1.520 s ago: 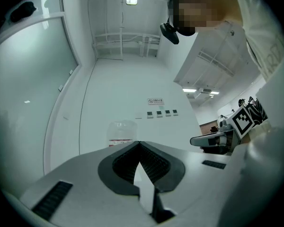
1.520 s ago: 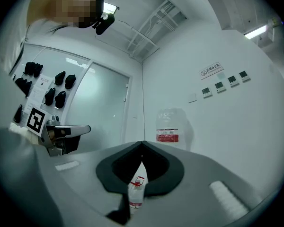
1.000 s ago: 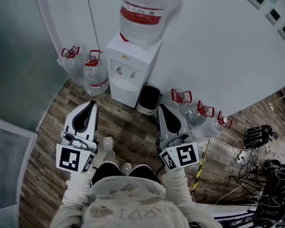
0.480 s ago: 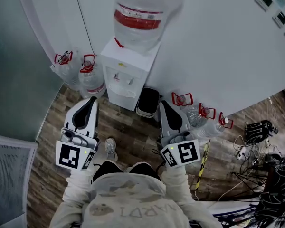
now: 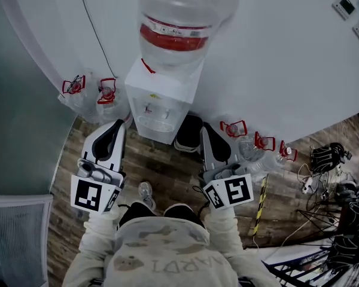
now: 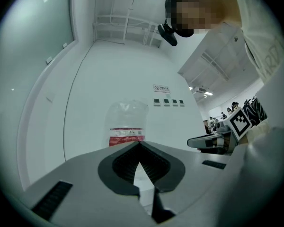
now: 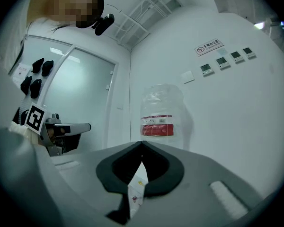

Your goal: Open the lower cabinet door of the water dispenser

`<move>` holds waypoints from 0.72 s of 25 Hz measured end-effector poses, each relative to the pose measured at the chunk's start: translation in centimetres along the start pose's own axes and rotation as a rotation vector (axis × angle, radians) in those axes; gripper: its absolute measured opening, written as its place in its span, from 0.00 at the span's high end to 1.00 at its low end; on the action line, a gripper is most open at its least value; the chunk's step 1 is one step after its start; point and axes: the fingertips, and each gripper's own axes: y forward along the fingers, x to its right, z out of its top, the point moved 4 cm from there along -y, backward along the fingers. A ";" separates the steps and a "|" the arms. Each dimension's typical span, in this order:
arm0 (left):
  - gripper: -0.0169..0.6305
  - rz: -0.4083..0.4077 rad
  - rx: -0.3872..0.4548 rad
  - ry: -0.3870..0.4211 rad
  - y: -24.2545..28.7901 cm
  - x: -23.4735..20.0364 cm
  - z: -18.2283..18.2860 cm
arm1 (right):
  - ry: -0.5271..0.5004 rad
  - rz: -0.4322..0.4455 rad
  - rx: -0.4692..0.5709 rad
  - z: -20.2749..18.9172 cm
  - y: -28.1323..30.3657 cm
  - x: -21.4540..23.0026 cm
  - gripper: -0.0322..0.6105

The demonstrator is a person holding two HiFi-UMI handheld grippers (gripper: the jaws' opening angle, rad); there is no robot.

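The white water dispenser stands against the wall with a big clear bottle with a red label on top. From this steep angle only a strip of its lower front shows under the taps. My left gripper is shut and empty, just left of the dispenser's base. My right gripper is also shut and empty, to the right, over the bin. In the left gripper view the gripper points at the bottle. In the right gripper view the gripper has the bottle ahead.
A black waste bin sits right beside the dispenser. Spare water bottles stand on its left, and more bottles on its right. Cables and gear lie at the far right. The person's shoes are on the wooden floor.
The person has stepped closer to the dispenser, and both grippers have moved forward toward it. Both stay shut and empty.
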 end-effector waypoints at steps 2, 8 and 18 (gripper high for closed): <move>0.97 -0.016 -0.002 -0.005 0.8 -0.9 -0.3 | -0.001 -0.015 -0.006 -0.2 0.9 0.1 0.94; 0.97 -0.066 -0.006 -0.014 3.6 -2.7 -1.4 | -0.005 -0.063 -0.014 -1.0 2.8 1.2 0.94; 0.97 -0.135 -0.054 -0.049 6.2 -4.8 -4.6 | 0.007 -0.122 -0.080 -3.9 5.1 1.8 0.94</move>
